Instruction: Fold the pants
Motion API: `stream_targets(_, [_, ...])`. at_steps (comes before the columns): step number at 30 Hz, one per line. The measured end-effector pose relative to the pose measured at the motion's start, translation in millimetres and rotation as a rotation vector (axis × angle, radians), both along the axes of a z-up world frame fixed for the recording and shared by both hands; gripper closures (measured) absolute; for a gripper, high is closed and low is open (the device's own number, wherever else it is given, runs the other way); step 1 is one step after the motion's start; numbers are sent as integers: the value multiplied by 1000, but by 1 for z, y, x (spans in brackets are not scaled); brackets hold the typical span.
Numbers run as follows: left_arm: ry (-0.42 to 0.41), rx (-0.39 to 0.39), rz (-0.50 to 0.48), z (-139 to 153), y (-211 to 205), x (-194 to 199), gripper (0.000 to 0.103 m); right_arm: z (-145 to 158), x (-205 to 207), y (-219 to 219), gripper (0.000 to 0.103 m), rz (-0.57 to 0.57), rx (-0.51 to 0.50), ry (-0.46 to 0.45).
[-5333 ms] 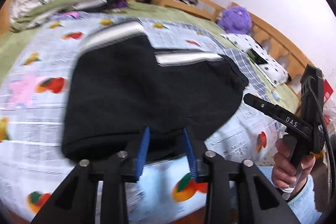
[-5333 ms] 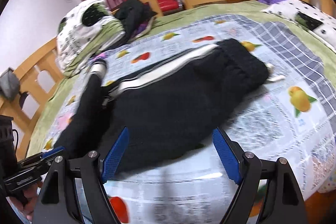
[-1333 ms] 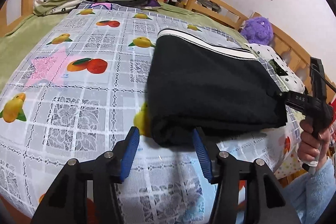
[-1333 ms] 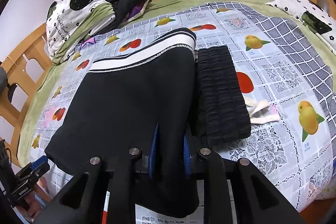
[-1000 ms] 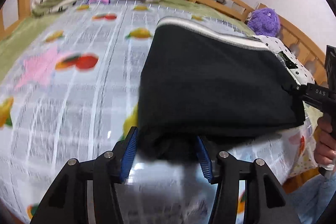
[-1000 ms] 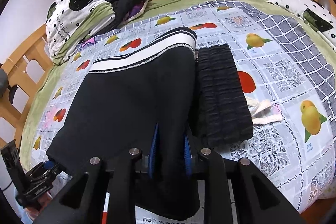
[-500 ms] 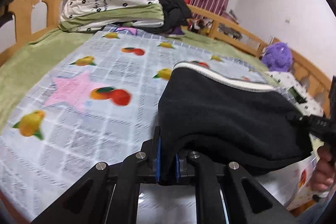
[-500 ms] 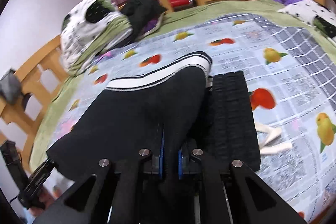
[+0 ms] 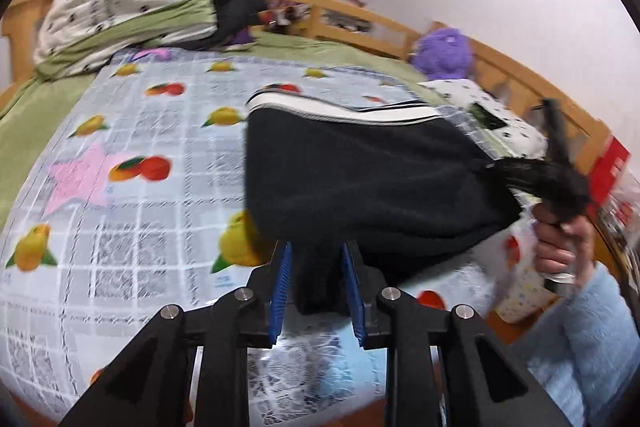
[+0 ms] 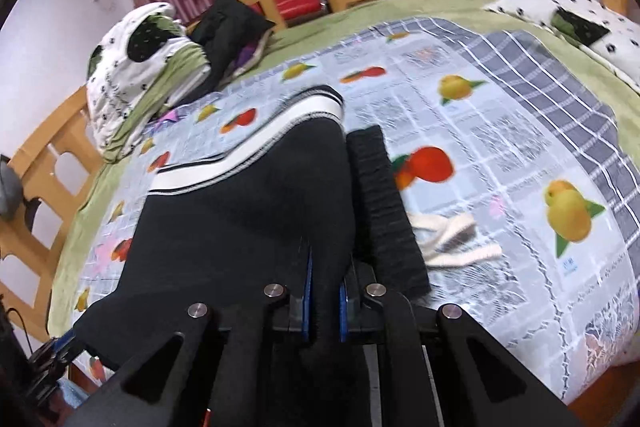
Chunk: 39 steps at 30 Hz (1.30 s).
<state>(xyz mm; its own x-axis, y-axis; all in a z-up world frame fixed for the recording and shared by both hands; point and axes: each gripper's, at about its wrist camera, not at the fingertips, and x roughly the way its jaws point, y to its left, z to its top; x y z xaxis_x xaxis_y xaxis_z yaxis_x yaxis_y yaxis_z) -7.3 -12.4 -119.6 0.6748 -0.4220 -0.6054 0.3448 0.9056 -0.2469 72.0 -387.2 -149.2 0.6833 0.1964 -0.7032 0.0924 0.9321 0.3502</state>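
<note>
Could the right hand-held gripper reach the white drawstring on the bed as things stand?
Probably not yet. The right hand-held gripper is shut on the pants. The drawstring lies uncovered just beside the waistband, so the path looks free once it lets go.

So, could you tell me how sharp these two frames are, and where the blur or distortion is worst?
Left wrist view: motion blur smears the right gripper and the fruit-print sheet; the left gripper, clamped on the black pants, stays crisper. Right wrist view: milder blur, mostly on the pants' white stripe and drawstring. Both views: strong fisheye bending and dark corner vignetting.
</note>
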Motion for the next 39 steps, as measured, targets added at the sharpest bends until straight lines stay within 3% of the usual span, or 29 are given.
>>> stream_targets(3, [-16, -59, -38, 9, 5, -4, 61, -1, -7, -2, 93, -4, -27, -5])
stream_targets(7, [-20, -82, -3, 13, 15, -4, 60, 18, -27, -1, 93, 42, -38, -116])
stream_targets(11, [17, -140, 40, 11, 6, 17, 60, 2, -14, -3, 93, 10, -68, -28])
stream_targets(14, [34, -79, 30, 3, -16, 27, 60, -12, -6, -5, 91, -5, -90, 25])
stream_targets(18, [179, 41, 28, -45, -43, 30, 61, -11, -9, -6, 87, 7, -96, 45])
stream_targets(21, [130, 144, 23, -42, -55, 19, 59, -11, -12, -5, 77, 11, -126, 81])
stream_targets(23, [142, 136, 15, -34, -54, 21, 59, -4, -16, -8, 77, 3, -151, 77])
stream_targets(27, [135, 76, 57, -13, -42, 39, 59, 29, -27, -23, 70, -44, -156, -58])
stream_targets(32, [140, 97, 91, 2, -42, 89, 58, 48, 13, -18, 70, 8, -159, -118])
stream_targets(35, [125, 135, 100, 6, -43, 118, 58, 38, 50, -4, 73, 49, -193, -83])
stream_targets(37, [113, 153, 115, 6, -41, 132, 58, 15, 76, 1, 87, 42, -259, 4])
stream_targets(38, [113, 151, 119, 4, -40, 137, 58, -8, 91, 2, 88, 40, -328, 94])
stream_targets(39, [116, 148, 124, 2, -39, 142, 58, -17, 93, 1, 88, 28, -338, 112])
